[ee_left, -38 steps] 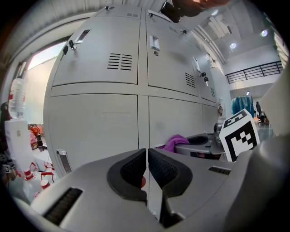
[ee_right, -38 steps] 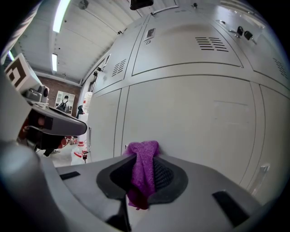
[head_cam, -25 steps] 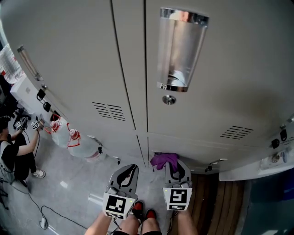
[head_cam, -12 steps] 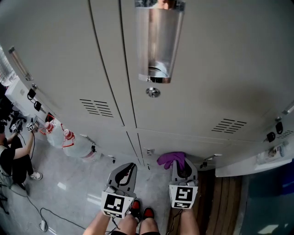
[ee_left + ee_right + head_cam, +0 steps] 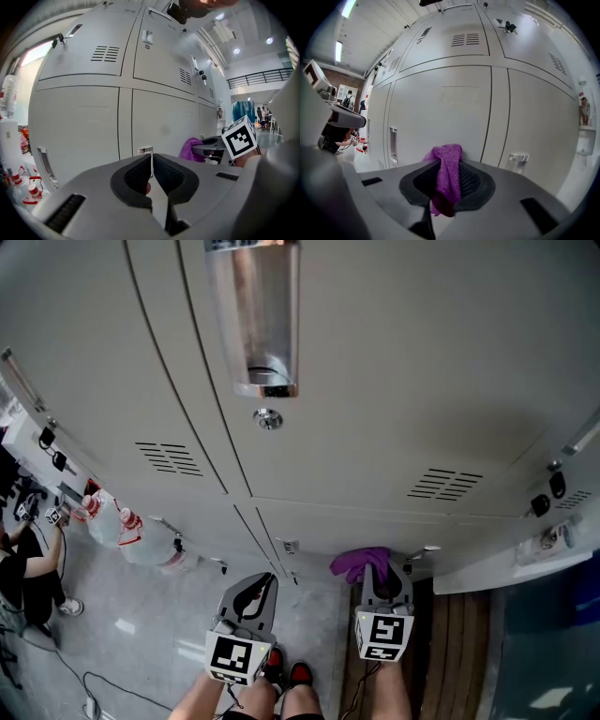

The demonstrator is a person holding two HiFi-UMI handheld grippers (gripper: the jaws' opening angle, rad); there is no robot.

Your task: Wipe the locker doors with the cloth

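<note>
Our right gripper (image 5: 450, 169) jaws are clamped on the purple cloth (image 5: 446, 157), with the locker doors (image 5: 440, 108) just ahead of the jaws. Our left gripper (image 5: 151, 165) jaws are together.

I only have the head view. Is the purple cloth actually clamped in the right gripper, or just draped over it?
Observer: Clamped. The right gripper view shows the purple cloth pinched between the jaws of the right gripper, bunched above them and hanging below.
Operator: And the other one?
Observer: The left gripper has its jaws together, with nothing held.
Operator: What faces the cloth?
Observer: A lower locker door. Its recessed handle lies left of the cloth in the right gripper view.
</note>
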